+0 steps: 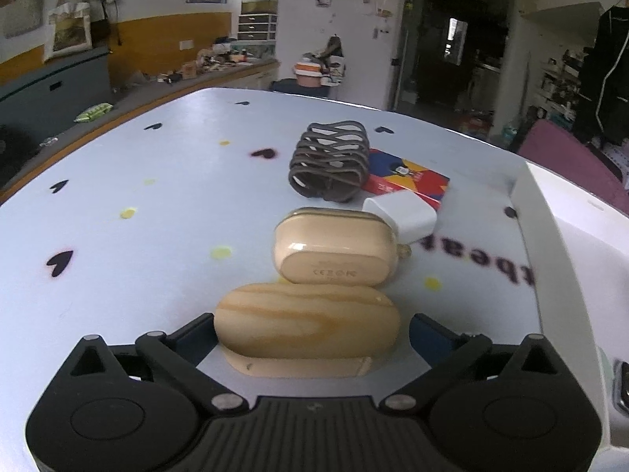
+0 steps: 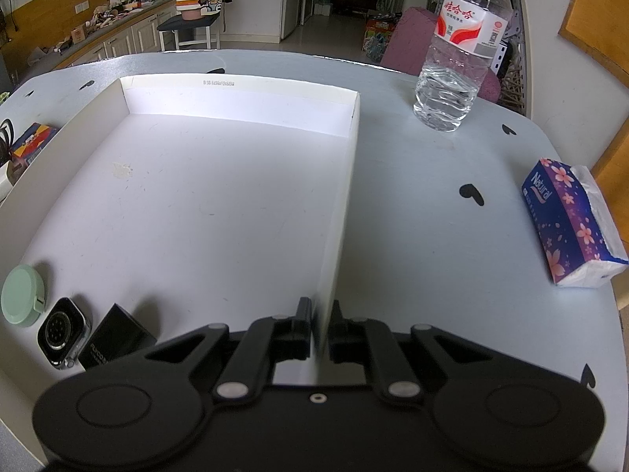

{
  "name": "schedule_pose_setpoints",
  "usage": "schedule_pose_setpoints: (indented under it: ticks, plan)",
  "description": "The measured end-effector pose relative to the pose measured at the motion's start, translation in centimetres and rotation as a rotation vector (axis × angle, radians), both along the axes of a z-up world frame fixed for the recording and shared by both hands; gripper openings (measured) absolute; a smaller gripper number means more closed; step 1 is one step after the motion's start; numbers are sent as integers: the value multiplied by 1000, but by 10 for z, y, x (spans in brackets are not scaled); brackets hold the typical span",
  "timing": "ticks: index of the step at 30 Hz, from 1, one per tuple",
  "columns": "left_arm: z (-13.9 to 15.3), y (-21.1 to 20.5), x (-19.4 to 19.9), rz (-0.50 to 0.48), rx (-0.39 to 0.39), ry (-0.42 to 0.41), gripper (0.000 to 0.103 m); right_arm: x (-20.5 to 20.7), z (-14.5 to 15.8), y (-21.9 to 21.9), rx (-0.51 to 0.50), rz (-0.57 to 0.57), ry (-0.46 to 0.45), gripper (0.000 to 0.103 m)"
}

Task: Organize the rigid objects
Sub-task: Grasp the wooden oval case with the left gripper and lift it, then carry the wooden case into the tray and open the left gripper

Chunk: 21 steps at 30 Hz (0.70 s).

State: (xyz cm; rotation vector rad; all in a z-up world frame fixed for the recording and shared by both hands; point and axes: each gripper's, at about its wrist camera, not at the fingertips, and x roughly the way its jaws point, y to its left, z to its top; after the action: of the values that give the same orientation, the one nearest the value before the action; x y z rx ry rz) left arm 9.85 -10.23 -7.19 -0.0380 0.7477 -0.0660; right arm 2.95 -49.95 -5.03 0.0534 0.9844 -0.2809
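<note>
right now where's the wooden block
Left wrist view: the wooden block lies on the table between the open left gripper fingers, just before the beige case.

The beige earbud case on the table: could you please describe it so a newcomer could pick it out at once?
Look left of the white tray, on the pale table. The beige earbud case sits beyond the wooden block and touches a white charger. It alone is glossy, with small print underneath.

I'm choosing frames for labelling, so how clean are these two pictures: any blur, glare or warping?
Left wrist view: fisheye bends the table edge, the printed lettering by the white box is smeared, and the window blows out. Right wrist view: sharper, though the box's right wall blurs near the right gripper, with bright glare on its far wall.
</note>
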Motion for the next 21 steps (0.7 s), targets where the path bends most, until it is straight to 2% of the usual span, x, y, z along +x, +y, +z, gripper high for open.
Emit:
schedule_pose_setpoints:
  ticks: [3, 8, 12, 17, 21]
  plan:
    - [0, 1, -1, 5, 16, -18, 93, 0, 0, 0, -2, 2, 1, 9]
    - [4, 8, -4, 18, -7, -33, 93, 0, 0, 0, -3, 2, 1, 9]
    - [23, 5, -13, -7, -21, -95, 93, 0, 0, 0, -4, 3, 1, 9]
    - [59, -29, -25, -135, -53, -200, 93, 0, 0, 0, -3, 1, 1, 9]
    - [72, -69, -30, -273, -77, -227, 93, 0, 0, 0, -4, 2, 1, 9]
